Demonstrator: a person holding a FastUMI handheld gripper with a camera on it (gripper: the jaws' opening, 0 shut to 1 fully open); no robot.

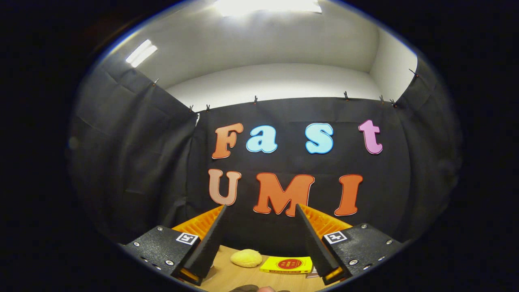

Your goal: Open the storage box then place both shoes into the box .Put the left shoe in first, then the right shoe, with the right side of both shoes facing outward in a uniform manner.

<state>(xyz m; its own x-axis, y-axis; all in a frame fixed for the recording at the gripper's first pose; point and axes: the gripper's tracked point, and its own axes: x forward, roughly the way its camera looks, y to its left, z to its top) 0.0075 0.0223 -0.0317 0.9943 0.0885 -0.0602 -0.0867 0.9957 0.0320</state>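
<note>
Gripper view showed the gripper [259,213] raised, fingers apart on nothing, a sponge [246,258] and card [287,265] on the table [227,275]; box and shoes unseen, so a blind reach risked a bump.

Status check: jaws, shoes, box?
Gripper jaws open, holding nothing, aimed at the booth wall. Between them, on the wooden table: a yellow sponge and a yellow packet. Nothing blocking.
</note>
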